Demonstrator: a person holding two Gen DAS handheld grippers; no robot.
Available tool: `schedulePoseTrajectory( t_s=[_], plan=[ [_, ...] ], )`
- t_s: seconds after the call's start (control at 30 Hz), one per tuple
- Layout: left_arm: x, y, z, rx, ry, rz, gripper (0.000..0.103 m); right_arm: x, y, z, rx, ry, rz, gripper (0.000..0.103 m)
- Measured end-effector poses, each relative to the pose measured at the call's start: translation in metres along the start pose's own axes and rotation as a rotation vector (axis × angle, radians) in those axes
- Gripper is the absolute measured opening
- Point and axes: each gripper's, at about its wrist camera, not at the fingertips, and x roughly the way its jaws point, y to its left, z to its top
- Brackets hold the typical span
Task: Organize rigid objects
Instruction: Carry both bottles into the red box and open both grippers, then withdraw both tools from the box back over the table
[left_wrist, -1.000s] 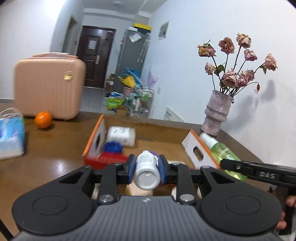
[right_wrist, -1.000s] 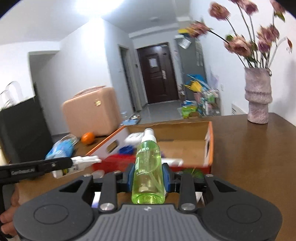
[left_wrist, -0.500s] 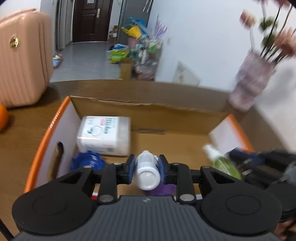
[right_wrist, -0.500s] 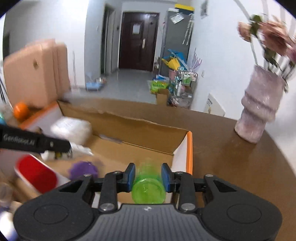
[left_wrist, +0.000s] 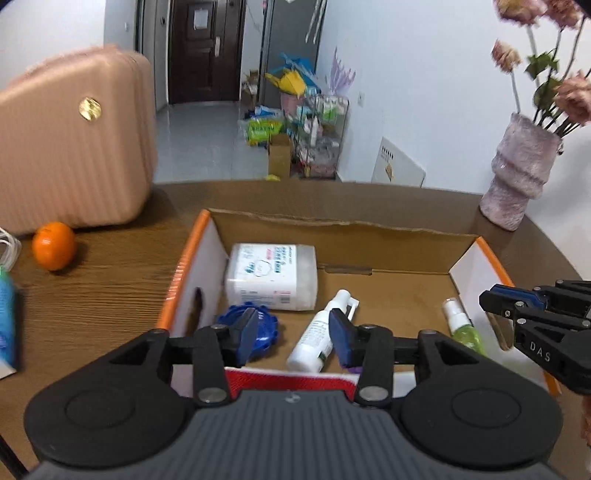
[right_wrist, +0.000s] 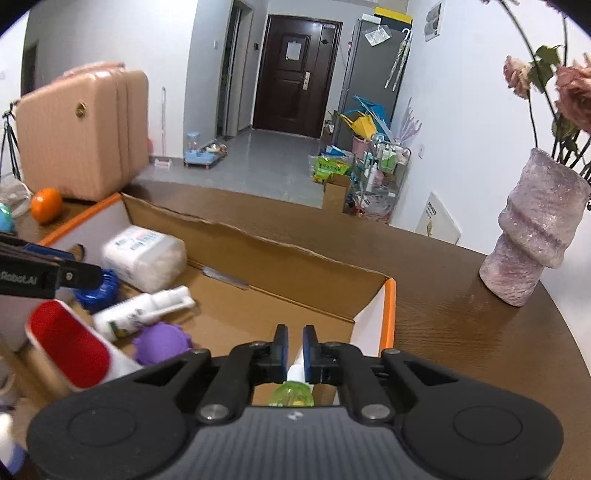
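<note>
- Wooden counter (left_wrist: 96, 295) carries my cardboard box (left_wrist: 343, 229).
- Left tool (left_wrist: 293, 332): jaws just opened, spread, white spray bottle (left_wrist: 314, 339) lying free on box floor.
- Right tool (right_wrist: 294, 349): pressed together above green bottle (right_wrist: 291, 393), inside box's right wall.

- Two spray bottles are lying in the box: a white one (left_wrist: 322, 332) and a green one (left_wrist: 460, 325).
- Two toothed discs: one blue (left_wrist: 258, 325), one purple (right_wrist: 162, 341).
- One white packet (left_wrist: 271, 275).
- One orange (left_wrist: 53, 250).
- One vase (left_wrist: 517, 171).
</note>
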Motion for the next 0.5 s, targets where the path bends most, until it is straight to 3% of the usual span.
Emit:
schedulePoseTrajectory(
  t_s=[0.2,0.4,0.5],
  plan=[
    [-0.081,0.018,-0.048,0.006,-0.133,0.045,0.063,-0.071,0.01,-0.015,0.001,-0.072,0.054,0.011],
    [-0.16,0.026,-0.108,0.041,-0.247,0.079,0.071,-0.15,0.031,-0.055,0.026,-0.164,0.153,0.035],
    [-0.196,0.026,-0.139,0.054,-0.314,0.082,0.082,-0.184,0.045,-0.082,0.023,-0.206,0.199,0.046]
  ],
)
